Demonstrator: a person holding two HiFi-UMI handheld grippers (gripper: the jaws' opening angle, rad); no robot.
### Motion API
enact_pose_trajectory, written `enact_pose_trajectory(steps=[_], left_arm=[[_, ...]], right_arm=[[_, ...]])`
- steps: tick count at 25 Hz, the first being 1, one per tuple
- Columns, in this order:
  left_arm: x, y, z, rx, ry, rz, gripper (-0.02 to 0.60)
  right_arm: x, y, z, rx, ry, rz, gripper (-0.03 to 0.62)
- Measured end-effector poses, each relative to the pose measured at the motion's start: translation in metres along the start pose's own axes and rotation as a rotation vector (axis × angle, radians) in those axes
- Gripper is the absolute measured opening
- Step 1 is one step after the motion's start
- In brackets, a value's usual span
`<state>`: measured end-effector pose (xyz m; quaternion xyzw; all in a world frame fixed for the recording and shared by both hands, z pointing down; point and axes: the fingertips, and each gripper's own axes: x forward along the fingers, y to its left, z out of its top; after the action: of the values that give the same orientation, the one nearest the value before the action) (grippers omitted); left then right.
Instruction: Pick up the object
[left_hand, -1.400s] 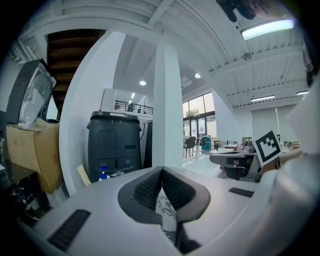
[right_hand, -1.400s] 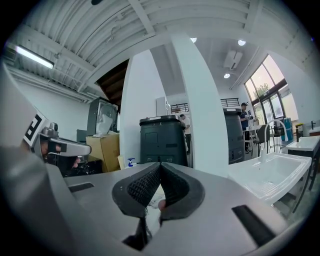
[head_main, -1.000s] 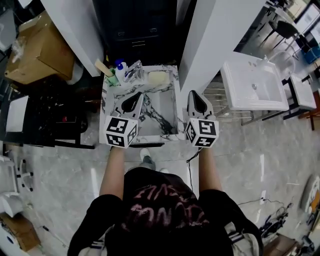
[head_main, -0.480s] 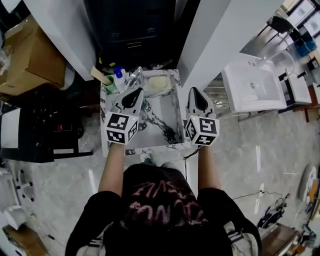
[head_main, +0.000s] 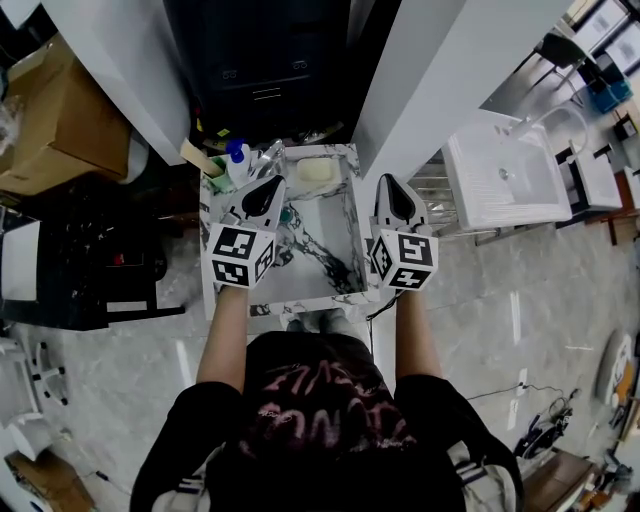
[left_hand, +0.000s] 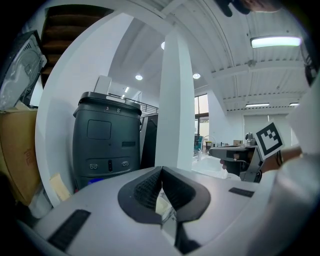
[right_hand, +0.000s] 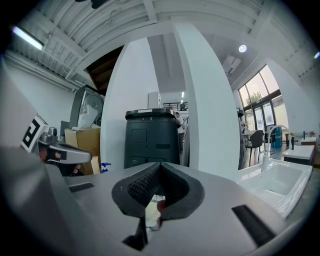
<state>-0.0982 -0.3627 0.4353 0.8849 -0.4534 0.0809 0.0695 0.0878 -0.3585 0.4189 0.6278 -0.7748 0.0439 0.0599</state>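
Observation:
A pale yellow soap-like block (head_main: 314, 169) lies on the back rim of a marble-patterned basin (head_main: 345, 240), beside a chrome faucet (head_main: 268, 156). My left gripper (head_main: 270, 183) hovers over the basin's left part, its tips pointing toward the faucet. In the left gripper view its jaws (left_hand: 161, 169) meet, with nothing between them. My right gripper (head_main: 390, 182) is held just outside the basin's right wall. Its jaws (right_hand: 160, 165) also meet at the tips and hold nothing. Both grippers are well short of the block.
A blue-capped bottle (head_main: 236, 156) and a wooden piece (head_main: 197, 158) stand at the basin's back left corner. A dark cabinet (head_main: 265, 70) sits behind, between two white pillars. A white ceramic sink (head_main: 505, 170) is at the right, and a cardboard box (head_main: 60, 110) at the left.
The head view has shifted, so the basin sits slightly differently in frame. Both grippers have stayed shut and in nearly the same place over the basin's front half.

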Motion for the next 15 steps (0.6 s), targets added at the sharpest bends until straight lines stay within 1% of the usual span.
enact_pose_trajectory(steps=[7,15], left_arm=[[0.017,-0.006,0.013,0.01,-0.007,0.018,0.006],[0.041,-0.02,0.012,0.019,0.019,0.014,0.007]], right_arm=[[0.012,-0.016,0.005,0.002,0.001,0.023,0.014],[0.019,-0.037,-0.005,0.015,0.017,0.033,0.015]])
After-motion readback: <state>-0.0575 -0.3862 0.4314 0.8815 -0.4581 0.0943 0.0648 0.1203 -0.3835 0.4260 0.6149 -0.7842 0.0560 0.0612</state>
